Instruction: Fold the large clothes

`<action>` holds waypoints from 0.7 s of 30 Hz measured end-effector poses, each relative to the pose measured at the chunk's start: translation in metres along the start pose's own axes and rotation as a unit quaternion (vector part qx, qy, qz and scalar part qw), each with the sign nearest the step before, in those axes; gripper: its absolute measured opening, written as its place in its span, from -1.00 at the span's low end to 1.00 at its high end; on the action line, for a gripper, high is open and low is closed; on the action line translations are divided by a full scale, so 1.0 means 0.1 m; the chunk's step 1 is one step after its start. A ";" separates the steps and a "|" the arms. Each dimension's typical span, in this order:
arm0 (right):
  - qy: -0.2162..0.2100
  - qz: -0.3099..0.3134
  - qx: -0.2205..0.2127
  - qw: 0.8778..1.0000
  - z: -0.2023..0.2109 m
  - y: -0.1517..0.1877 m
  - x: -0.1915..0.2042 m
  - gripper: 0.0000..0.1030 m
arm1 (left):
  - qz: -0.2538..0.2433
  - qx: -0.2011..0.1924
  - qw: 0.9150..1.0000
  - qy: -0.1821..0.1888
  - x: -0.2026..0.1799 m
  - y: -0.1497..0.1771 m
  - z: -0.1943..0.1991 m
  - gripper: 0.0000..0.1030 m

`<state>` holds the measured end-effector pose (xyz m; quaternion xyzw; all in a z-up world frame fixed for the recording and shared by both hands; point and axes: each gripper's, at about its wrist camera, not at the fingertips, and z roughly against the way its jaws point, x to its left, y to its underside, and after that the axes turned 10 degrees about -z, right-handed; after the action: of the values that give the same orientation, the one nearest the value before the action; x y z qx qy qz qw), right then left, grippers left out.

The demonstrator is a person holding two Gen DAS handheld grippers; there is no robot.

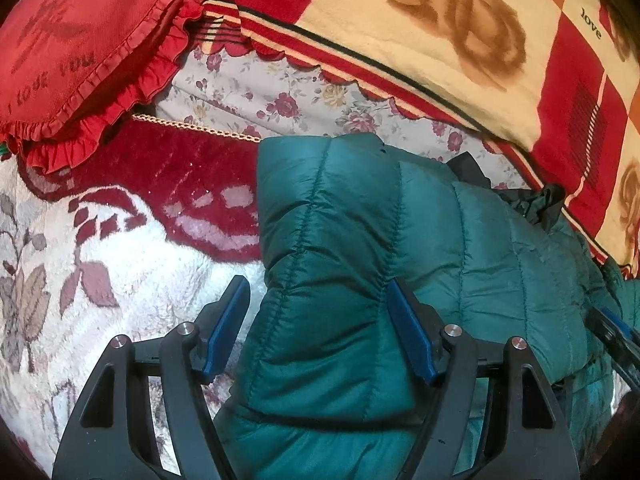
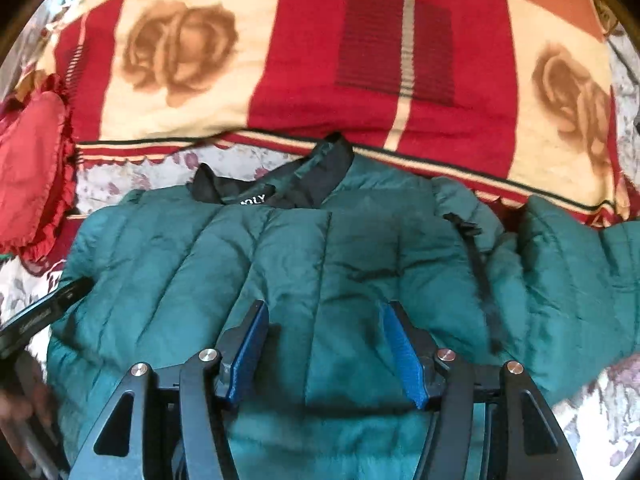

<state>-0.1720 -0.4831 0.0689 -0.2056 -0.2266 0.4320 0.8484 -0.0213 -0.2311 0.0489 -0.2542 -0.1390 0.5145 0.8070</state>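
Green quilted jacket (image 2: 320, 264) looks puffy, light and slippery; better pinch its hem. Left gripper (image 1: 318, 328) and right gripper (image 2: 324, 344) stand spread, holding nothing.

Warm, saturated light; fisheye-curved dark corners; right view slightly blurred.

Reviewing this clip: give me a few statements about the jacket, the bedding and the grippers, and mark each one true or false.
1. The quilted jacket is green. True.
2. The jacket's collar has a black lining. True.
3. The red ruffled cushion lies on top of the jacket. False: it sits apart from it, on the bedding to the left.
4. The blanket behind the jacket is plain blue. False: it is red and cream, with rose prints.
5. The left gripper has jacket fabric between its jaws. True.
6. The right gripper is fully shut. False: its jaws stand apart over the jacket.
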 end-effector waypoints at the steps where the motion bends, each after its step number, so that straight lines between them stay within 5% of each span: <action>1: -0.001 0.002 -0.004 1.000 0.05 0.03 -0.01 0.12 | 0.001 0.000 1.000 0.000 0.00 0.00 0.00 0.40; 11: 0.016 -0.005 0.024 1.000 -0.19 0.19 -0.19 0.12 | 0.020 -0.004 1.000 0.007 0.07 0.05 -0.05 0.57; 21: 0.011 -0.016 0.009 1.000 0.17 0.34 -0.32 0.12 | 0.018 -0.011 1.000 -0.007 0.08 0.16 0.26 0.56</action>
<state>-0.2201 -0.4886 0.0579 -0.1991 -0.2161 0.4182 0.8595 -0.0425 -0.2118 0.0612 -0.2622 -0.1459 0.5295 0.7935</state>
